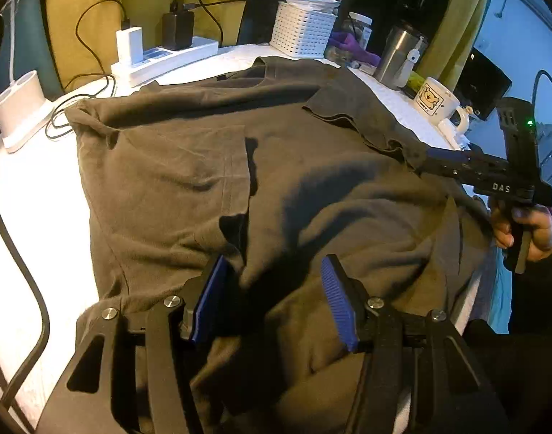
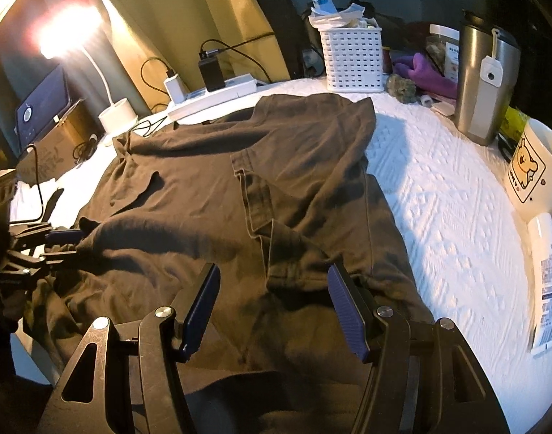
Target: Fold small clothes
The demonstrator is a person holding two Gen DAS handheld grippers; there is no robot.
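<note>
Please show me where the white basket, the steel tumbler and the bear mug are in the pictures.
white basket (image 2: pixel 351 59): right wrist view, on its perforated front wall.
steel tumbler (image 2: pixel 483 83): right wrist view, on its metal body.
bear mug (image 1: pixel 434 100): left wrist view, on its printed side.

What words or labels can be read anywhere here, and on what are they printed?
"DAS": white letters on the black right gripper.
White mug with a cartoon bear: small text beside the bear, too blurred to read.
White tube lying near the mug: fine print and a barcode, too small to read.
Clear jar with a white lid: label blurred, unreadable.
</note>
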